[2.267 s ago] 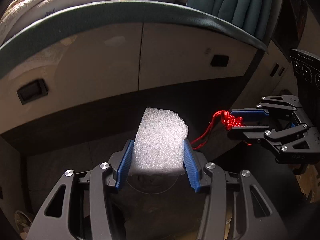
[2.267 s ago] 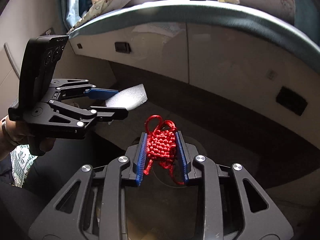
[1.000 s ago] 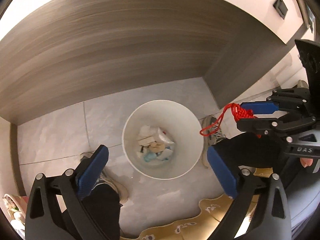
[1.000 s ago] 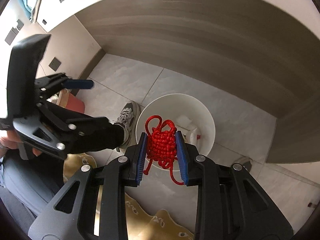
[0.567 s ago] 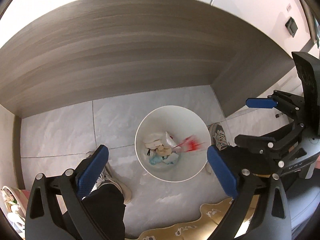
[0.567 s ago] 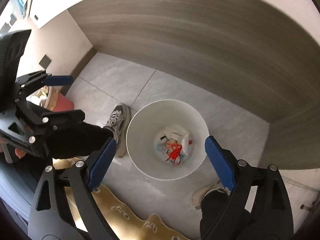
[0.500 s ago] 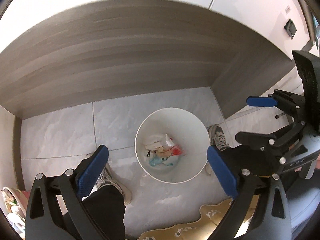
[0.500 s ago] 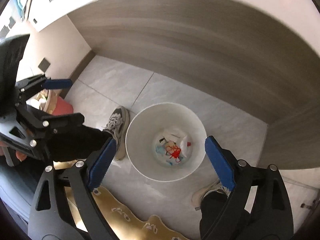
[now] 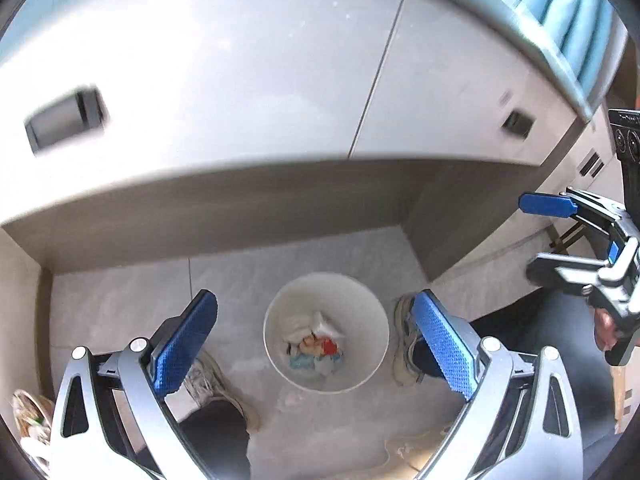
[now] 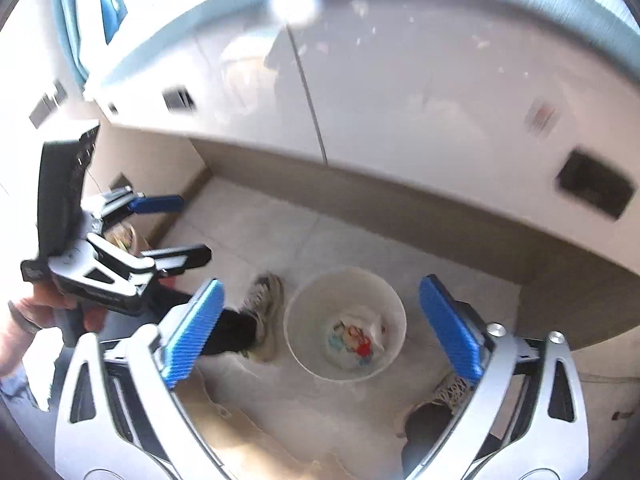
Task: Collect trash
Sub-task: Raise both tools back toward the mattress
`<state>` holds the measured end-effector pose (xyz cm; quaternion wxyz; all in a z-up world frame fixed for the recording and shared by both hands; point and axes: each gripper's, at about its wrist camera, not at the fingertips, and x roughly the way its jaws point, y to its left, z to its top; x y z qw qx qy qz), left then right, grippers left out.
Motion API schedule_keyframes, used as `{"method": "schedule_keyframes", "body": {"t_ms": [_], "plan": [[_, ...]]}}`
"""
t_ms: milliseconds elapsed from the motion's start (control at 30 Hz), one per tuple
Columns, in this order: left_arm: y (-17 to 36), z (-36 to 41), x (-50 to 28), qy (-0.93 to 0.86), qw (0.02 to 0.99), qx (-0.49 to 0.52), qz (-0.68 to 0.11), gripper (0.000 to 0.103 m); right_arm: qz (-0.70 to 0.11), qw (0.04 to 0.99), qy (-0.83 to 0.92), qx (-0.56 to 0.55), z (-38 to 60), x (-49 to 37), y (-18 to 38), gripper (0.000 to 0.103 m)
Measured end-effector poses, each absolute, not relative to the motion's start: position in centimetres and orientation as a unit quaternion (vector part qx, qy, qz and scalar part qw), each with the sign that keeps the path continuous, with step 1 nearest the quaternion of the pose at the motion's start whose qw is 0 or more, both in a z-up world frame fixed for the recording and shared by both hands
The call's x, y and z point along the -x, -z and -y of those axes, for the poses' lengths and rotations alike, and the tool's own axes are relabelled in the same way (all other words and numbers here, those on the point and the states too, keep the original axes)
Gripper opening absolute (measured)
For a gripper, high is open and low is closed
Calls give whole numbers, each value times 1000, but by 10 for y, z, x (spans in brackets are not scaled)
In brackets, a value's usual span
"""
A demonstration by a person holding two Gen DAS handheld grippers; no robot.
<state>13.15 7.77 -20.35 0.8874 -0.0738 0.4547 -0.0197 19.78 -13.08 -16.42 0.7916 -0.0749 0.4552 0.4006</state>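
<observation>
A white round bin [image 9: 360,300] stands on the tiled floor below both grippers, also in the right wrist view [image 10: 320,300]. The red knotted cord [image 9: 329,346] lies inside it on white and pale blue scraps, seen again as the red cord [image 10: 363,349]. My left gripper [image 9: 316,300] is open and empty high above the bin. My right gripper [image 10: 322,282] has its jaws opening wide, with nothing between them. Each shows in the other's view: the left gripper [image 10: 192,230] at the left, the right gripper [image 9: 528,236] at the right.
White cabinet fronts [image 9: 240,80] with dark recessed handles rise behind the bin over a wood-grain base panel [image 9: 240,208]. A person's shoes [image 9: 404,340] [image 10: 264,312] flank the bin. A beige rug [image 10: 248,432] lies in front. A hand [image 10: 24,320] holds the left gripper.
The right gripper opened and the red cord dropped into the bin. Both grippers have since risen and tilted up, so the bin looks smaller and the cabinet fronts have come into view.
</observation>
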Motion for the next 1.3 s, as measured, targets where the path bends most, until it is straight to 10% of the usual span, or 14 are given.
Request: {"method": "schedule_keyframes", "body": {"t_ms": [700,1133,1300], "plan": [[-10,-104,-238,-21,944,21,-328,97,-300,872,-383,63,122,-289,-52,98],[11,-151,-373,-43,917,43,-395,96,-320,863,-381,81,64,-386,-49,98],[22,-159,-407,-49,908,38,-415,76,-330,860,-381,81,51,-409,-35,98]]}}
